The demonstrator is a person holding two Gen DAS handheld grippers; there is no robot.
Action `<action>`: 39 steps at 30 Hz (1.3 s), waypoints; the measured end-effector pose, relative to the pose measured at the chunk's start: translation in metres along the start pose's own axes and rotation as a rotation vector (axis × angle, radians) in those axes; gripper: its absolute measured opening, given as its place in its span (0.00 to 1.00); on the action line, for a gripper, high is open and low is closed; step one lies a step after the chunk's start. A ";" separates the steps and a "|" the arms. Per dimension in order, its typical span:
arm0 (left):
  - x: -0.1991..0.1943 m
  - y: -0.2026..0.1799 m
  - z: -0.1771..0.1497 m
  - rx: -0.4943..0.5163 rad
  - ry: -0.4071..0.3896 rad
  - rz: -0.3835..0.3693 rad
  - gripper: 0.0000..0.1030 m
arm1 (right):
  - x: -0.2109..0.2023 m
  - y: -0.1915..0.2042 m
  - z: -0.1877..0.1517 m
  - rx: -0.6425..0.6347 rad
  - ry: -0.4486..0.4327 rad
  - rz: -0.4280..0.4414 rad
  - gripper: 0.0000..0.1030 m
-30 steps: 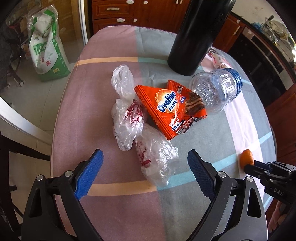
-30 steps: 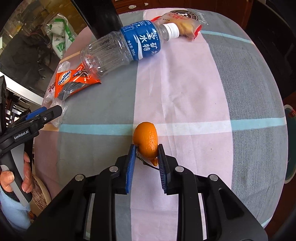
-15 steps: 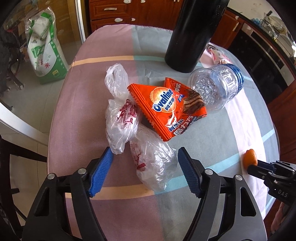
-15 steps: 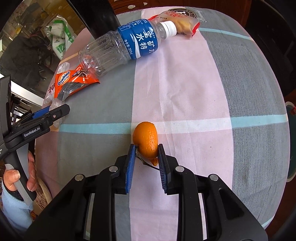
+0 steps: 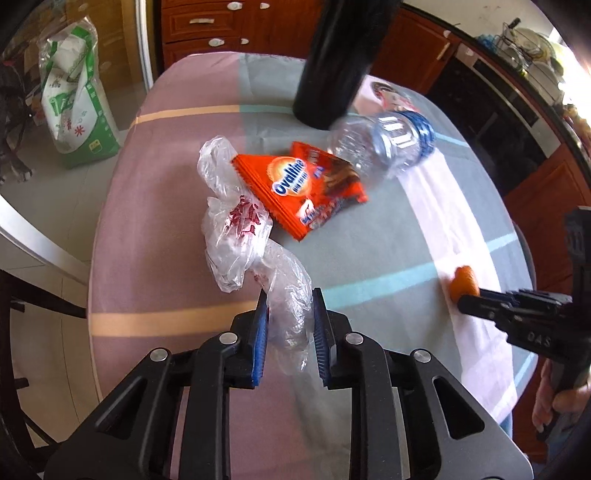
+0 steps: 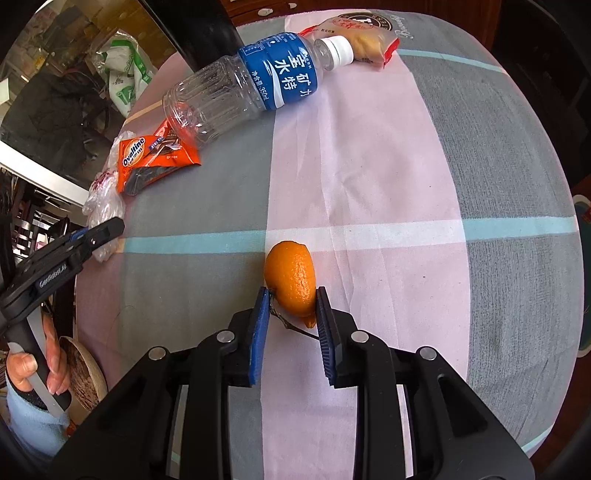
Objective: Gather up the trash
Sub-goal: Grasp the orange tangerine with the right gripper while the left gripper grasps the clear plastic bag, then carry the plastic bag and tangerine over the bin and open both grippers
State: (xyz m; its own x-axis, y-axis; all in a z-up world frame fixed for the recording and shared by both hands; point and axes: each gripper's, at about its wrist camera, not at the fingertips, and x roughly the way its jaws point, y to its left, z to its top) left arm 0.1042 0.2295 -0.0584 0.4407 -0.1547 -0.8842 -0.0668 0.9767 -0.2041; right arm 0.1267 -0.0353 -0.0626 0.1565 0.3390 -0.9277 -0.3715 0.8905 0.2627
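Note:
My left gripper (image 5: pixel 289 300) is shut on the near end of a crumpled clear plastic bag (image 5: pixel 240 236) with red print, lying on the checked tablecloth (image 5: pixel 155 206). Behind the bag lie an orange Ovaltine wrapper (image 5: pixel 295 192) and an empty plastic water bottle (image 5: pixel 384 144) on its side. My right gripper (image 6: pixel 290 297) is shut on an orange peel (image 6: pixel 291 277) just above the cloth. The right wrist view also shows the bottle (image 6: pixel 243 88), the Ovaltine wrapper (image 6: pixel 147 162) and a snack packet (image 6: pixel 369 40) at the far edge.
A tall black cylinder (image 5: pixel 340 59) stands behind the bottle. Wooden cabinets (image 5: pixel 221 29) and a green-and-white sack (image 5: pixel 77 96) on the floor are beyond the table. A woven basket (image 6: pixel 81 373) sits below the table's left edge.
My left gripper has moved forward and closed from wide open onto the near end of the plastic bag. The right gripper keeps holding the orange peel, hardly moved.

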 end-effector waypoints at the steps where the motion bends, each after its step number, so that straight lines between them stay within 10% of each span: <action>1: -0.002 -0.007 -0.005 0.015 0.009 -0.017 0.22 | -0.001 -0.001 -0.002 0.002 -0.002 0.006 0.23; 17: -0.001 -0.149 -0.041 0.222 0.099 -0.218 0.22 | -0.044 -0.078 -0.022 0.133 -0.099 0.040 0.23; 39: 0.005 -0.351 0.019 0.516 0.021 -0.281 0.22 | -0.133 -0.281 -0.053 0.439 -0.309 -0.001 0.23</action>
State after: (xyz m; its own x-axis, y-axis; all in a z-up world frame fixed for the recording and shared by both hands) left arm 0.1464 -0.1109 0.0167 0.3607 -0.4158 -0.8349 0.4964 0.8434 -0.2055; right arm 0.1614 -0.3468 -0.0273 0.4435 0.3524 -0.8241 0.0360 0.9117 0.4093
